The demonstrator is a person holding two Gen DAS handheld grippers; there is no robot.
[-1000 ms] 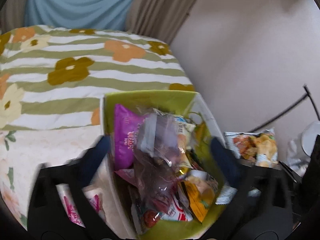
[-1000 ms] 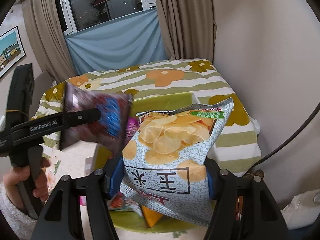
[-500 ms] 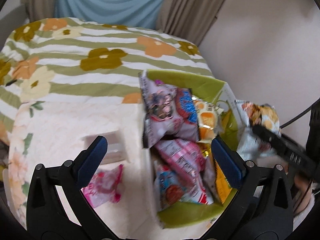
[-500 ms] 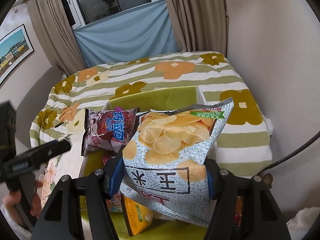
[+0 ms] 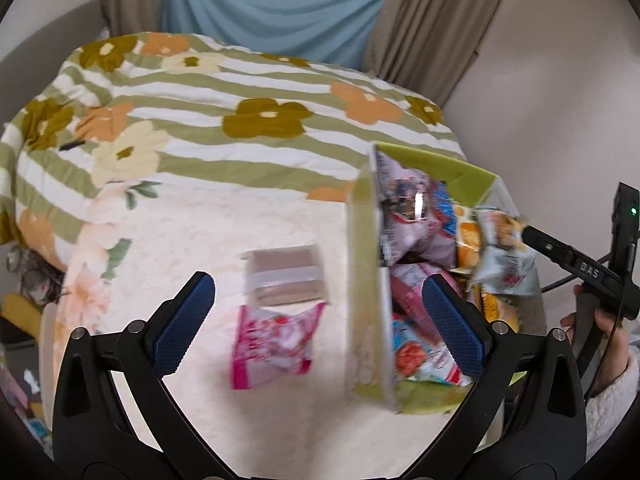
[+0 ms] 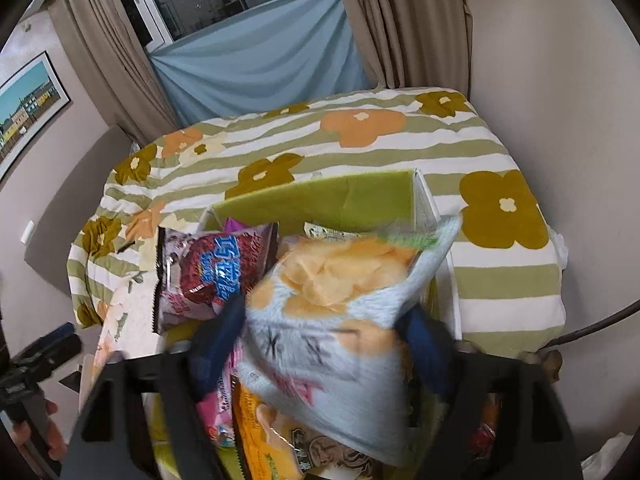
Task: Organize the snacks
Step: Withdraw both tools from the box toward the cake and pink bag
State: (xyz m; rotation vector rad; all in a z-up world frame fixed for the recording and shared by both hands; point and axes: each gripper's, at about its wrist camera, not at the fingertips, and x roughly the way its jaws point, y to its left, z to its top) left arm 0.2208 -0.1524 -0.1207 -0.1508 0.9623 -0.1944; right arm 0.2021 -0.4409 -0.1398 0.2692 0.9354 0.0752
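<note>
My right gripper [image 6: 324, 340] hangs over the green snack box [image 6: 320, 196]. Its jaws are opening, and the pale blue potato chip bag [image 6: 340, 320] sits tilted and blurred between them, low over the packets in the box. A dark purple snack bag [image 6: 212, 272] leans on the box's left wall. My left gripper [image 5: 316, 320] is open with nothing in it, over the cream blanket to the left of the box [image 5: 368, 280]. Below it lie a pink snack packet [image 5: 272, 344] and a beige and white packet [image 5: 286, 280].
The box stands on a bed with a striped, flowered quilt [image 5: 240, 92], and a wall [image 6: 560, 80] is close on the right. Several snack packets [image 5: 420, 344] fill the box. A hand [image 5: 600, 344] holds the right tool. Curtains [image 6: 400, 20] and a window are behind the bed.
The left gripper let go of the dark purple bag into the box and swung left over the blanket. The right gripper sank toward the box, its jaws spread, and the chip bag tilted.
</note>
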